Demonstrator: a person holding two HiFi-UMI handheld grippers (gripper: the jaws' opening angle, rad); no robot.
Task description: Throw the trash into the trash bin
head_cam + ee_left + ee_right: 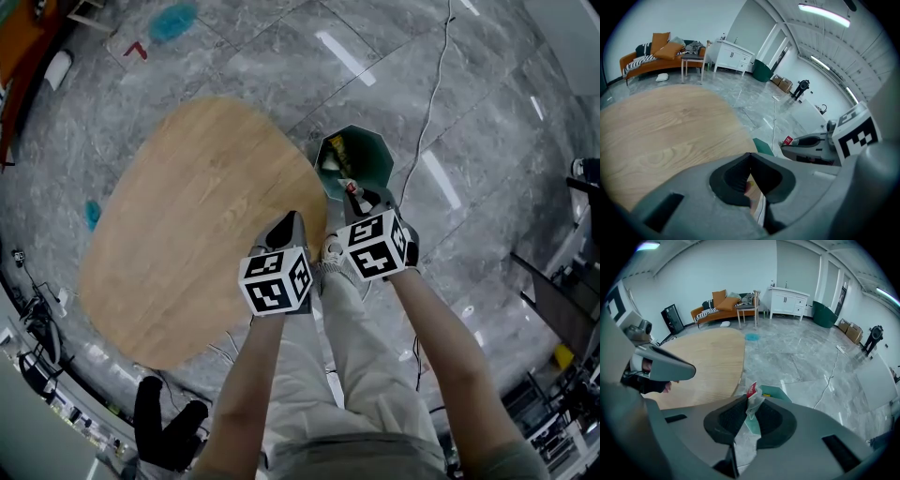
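Floor: grey stone tiles (281, 56) with shiny streaks of light on them. A thin white cable (433, 84) runs across it.
Table: a big round-cornered wooden table (187, 234). Its top is bare. It stands just beside the trash bin.
Room: white walls. An orange sofa (661, 58) with cushions sits at the far side. A white cabinet (733, 55) stands near the sofa.
Person: two bare arms reach forward. Legs in light trousers show under them.
Trash bin: a dark green trash bin (375, 159) with flat sides. It stands on the floor by the table edge. Some trash already lies inside.
Right gripper: the right gripper (748, 404) points down. Its two fingers are pinched tight on a wrapper.
Wrapper: a crumpled clear wrapper (752, 397) with a red bit on top. It sticks up from between the fingertips. In the head view it hangs over the near edge of the bin.
Left gripper: the left gripper (750, 157) is over the table edge, close beside the right one. Its fingers are pressed together at the tips. Nothing shows between them.
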